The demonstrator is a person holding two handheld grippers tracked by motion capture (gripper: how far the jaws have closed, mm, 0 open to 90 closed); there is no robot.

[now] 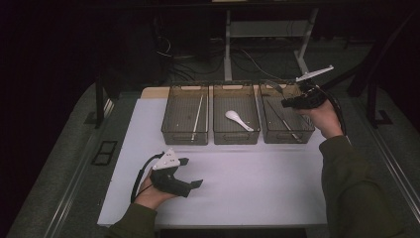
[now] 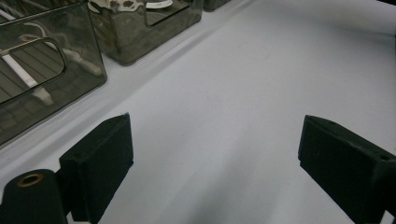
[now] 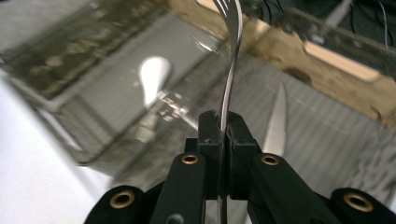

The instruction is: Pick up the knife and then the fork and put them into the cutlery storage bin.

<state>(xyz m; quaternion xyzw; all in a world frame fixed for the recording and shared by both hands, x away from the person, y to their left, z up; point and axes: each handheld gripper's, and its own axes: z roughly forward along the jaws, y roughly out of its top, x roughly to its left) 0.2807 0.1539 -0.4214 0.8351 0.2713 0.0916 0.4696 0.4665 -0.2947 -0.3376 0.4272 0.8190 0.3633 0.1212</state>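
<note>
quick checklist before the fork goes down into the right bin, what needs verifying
1. Grip on the fork: ok. The right gripper is shut on its handle, tines pointing away.
2. Gripper over the target: ok. In the high view the right gripper is above the right bin.
3. Landing spot: not ok. A knife already lies on the bin floor below the fork.
4. Sorting: cannot tell. The middle bin holds a white spoon; what the left bin holds is unclear.
5. Left gripper out of the way: ok. Open, nothing between its jaws, over the white mat.
</note>
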